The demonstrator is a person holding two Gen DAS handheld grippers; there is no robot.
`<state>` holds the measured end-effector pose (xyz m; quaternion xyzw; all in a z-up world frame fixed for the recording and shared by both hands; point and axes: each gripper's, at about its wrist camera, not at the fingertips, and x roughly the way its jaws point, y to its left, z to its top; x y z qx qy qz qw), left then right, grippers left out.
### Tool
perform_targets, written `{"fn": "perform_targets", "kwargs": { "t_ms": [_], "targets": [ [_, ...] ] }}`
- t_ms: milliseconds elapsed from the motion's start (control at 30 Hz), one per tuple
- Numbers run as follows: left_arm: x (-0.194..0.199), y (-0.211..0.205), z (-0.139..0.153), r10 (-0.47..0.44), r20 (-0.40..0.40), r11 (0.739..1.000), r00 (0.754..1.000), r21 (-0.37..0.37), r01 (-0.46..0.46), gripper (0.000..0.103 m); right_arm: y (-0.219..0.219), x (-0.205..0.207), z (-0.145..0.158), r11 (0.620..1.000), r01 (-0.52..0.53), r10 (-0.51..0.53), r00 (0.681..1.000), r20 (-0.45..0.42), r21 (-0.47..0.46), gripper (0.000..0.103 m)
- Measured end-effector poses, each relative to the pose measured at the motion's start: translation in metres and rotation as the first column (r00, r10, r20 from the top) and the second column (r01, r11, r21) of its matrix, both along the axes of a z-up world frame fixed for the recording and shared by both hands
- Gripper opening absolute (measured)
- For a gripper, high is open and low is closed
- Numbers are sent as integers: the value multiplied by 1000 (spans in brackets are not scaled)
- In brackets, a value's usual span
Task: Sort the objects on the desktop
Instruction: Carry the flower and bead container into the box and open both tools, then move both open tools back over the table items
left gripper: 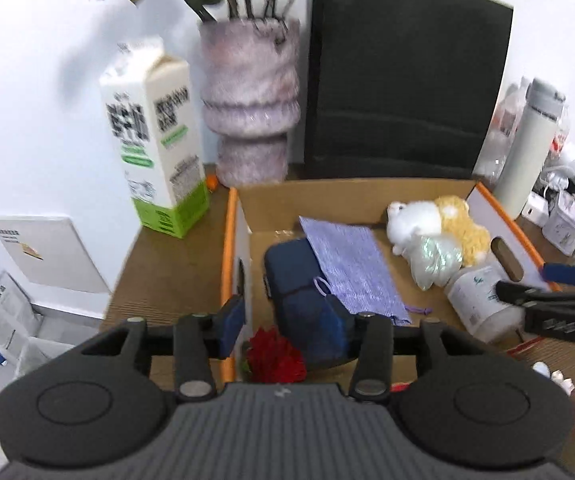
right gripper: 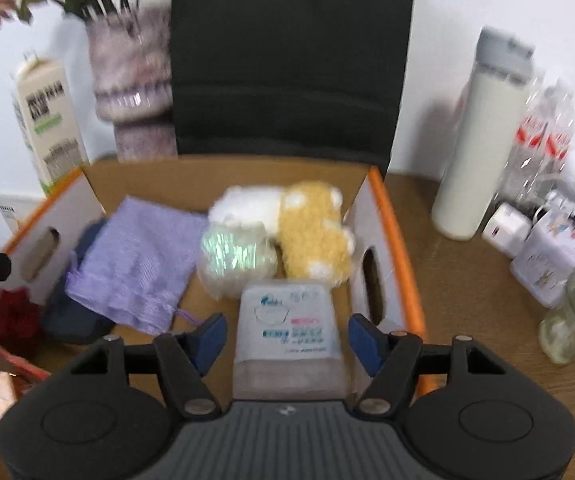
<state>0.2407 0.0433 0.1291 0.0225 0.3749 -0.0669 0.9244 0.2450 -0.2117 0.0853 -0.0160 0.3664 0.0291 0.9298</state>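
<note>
Right wrist view: the right gripper [right gripper: 286, 340] is seen with its blue-padded fingers [right gripper: 212, 338] spread wide, and a white plastic bottle with a printed label [right gripper: 289, 320] lies between them, apart from both pads, on the floor of an open cardboard box with orange-edged flaps [right gripper: 391, 216]. Beyond the bottle, inside the box, a white and yellow plush toy [right gripper: 307, 232] is seen touching an iridescent pale pouch [right gripper: 239, 260], with a lilac drawstring fabric bag [right gripper: 139, 264] laid over a dark navy case [right gripper: 75, 316] to the left. In the left wrist view, the left gripper [left gripper: 283, 320] is held over the box's near left corner with its fingers parted and nothing between them except the navy case below. A red artificial flower [left gripper: 275, 356] is seen just beneath it. A tall milk carton [left gripper: 155, 140], a mottled pink vase [left gripper: 251, 100] and a black paper bag [left gripper: 403, 72] stand behind the box on the brown wooden table [left gripper: 167, 276].
</note>
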Motion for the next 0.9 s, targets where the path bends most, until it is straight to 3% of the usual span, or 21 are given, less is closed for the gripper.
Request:
{"fn": "perform_targets", "kwargs": {
  "t_ms": [133, 200, 267, 333, 433, 567, 667, 767, 900],
  "targets": [
    [-29, 3, 14, 14, 29, 1000, 999, 9, -14, 58, -19, -31, 38, 998, 8, -12, 997, 75, 55, 77],
    [-50, 5, 14, 18, 52, 1000, 999, 4, -18, 71, -29, -49, 48, 995, 11, -20, 995, 98, 97, 82],
    [-74, 7, 11, 25, 80, 1000, 996, 1, -25, 75, -36, -74, 50, 992, 2, -16, 993, 113, 126, 84],
    [-97, 10, 5, 50, 79, 999, 996, -7, -50, 78, -39, -97, 43, 989, -18, 3, 995, 99, 146, 85],
    [-141, 3, -11, 40, 114, 999, 993, -4, -40, 89, -35, -134, 22, 983, -46, 34, 997, 72, 178, 85],
    [-198, -18, -42, 5, 221, 991, 975, 128, -34, 98, -19, -192, -14, 980, -77, 71, 997, 39, 186, 85],
    [-233, -23, -65, -69, 189, 994, 980, 91, 52, 99, -7, -234, -42, 982, -85, 81, 996, 30, 167, 85],
    [-265, -30, -84, -178, 213, 984, 961, 59, 170, 102, -1, -265, -57, 982, -80, 76, 997, 34, 169, 85],
    [-284, -35, -95, -209, 216, 978, 954, 37, 206, 103, 2, -291, -63, 993, -91, 83, 991, 106, 70, 85]
  ]
}}
